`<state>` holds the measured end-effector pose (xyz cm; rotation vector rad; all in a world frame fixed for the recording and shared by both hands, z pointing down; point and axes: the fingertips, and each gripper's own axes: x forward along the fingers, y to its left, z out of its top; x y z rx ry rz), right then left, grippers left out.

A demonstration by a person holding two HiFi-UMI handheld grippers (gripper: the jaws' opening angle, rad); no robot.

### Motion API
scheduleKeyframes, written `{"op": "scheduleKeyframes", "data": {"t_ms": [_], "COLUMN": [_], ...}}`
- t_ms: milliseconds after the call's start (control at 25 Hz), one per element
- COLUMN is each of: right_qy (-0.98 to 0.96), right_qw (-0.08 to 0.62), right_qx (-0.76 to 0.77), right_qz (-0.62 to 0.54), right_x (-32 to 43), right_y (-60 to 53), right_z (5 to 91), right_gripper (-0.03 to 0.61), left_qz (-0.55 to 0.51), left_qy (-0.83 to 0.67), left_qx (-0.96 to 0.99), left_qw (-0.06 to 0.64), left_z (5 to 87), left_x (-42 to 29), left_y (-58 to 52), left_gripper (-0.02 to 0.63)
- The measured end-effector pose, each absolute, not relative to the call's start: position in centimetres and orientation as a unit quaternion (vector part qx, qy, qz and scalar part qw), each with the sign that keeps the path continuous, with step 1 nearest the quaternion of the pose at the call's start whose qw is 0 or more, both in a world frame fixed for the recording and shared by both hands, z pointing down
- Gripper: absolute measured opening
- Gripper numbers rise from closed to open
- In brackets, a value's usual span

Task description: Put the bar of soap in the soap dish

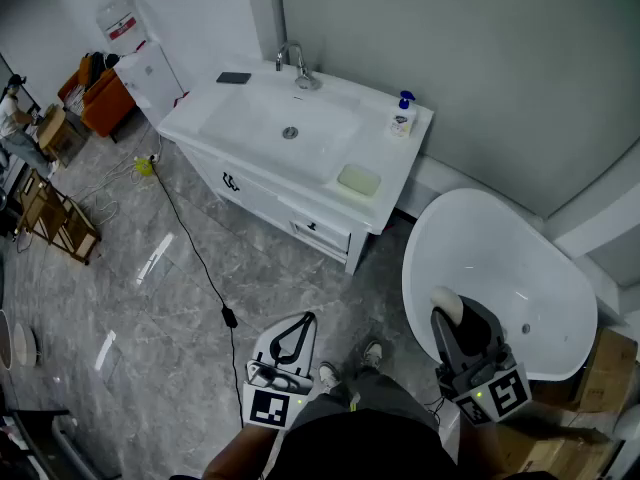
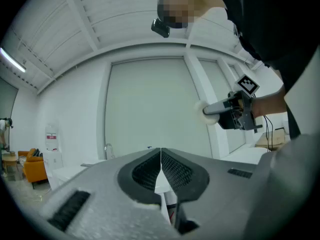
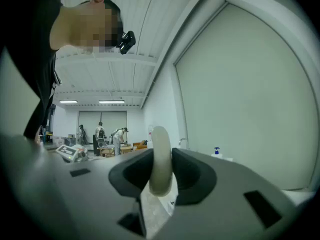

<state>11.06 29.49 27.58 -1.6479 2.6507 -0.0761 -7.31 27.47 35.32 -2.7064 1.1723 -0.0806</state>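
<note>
A whitish oval bar of soap [image 3: 160, 159] stands on edge between the jaws of my right gripper [image 3: 161, 170], which is shut on it. In the head view that right gripper [image 1: 452, 316] hovers at the lower right over the bathtub's near rim, the bar of soap [image 1: 447, 305] at its tip. The pale green soap dish [image 1: 359, 180] lies on the white vanity counter [image 1: 404, 158], right of the basin [image 1: 283, 126]. My left gripper [image 1: 297, 330] is held low at the bottom centre, jaws shut and empty. In the left gripper view, the left gripper [image 2: 160, 168] shows its pads touching.
A tap [image 1: 295, 66] and a blue-topped pump bottle [image 1: 403, 116] stand on the counter, with a dark phone [image 1: 234, 78] at its back left. A white bathtub [image 1: 500, 283] fills the right. A black cable [image 1: 195, 253] runs across the grey floor. Wooden chairs [image 1: 55, 218] stand at the left.
</note>
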Motion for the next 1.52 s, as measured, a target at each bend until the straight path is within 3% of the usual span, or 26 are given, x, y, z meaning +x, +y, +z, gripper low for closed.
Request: {"op": "scheduleKeyframes", "data": {"t_ms": [440, 720, 1200, 1520], "right_qy": [0.847, 0.848, 0.86, 0.854], "right_qw": [0.018, 0.04, 0.08, 0.05], "right_qx": [-0.531, -0.528, -0.504, -0.518], "right_qz": [-0.017, 0.008, 0.011, 0.008], "right_x": [12.0, 15.2, 18.3, 18.2], "right_y": [31.6, 31.6, 30.5, 26.9], "right_z": [28.0, 27.3, 28.0, 29.4], "right_gripper": [0.12, 0.12, 0.12, 0.12], "left_qz": [-0.036, -0.012, -0.021, -0.02], "left_qy": [0.406, 0.449, 0.475, 0.463], "left_qx": [-0.905, -0.892, -0.878, -0.886], "left_qw": [0.124, 0.043, 0.057, 0.028], "left_z": [34.5, 34.4, 33.1, 35.8], "left_x": [-6.6, -4.8, -2.1, -1.9], "left_y": [29.1, 28.6, 27.4, 23.2], "left_gripper": [0.023, 0.023, 0.023, 0.023]}}
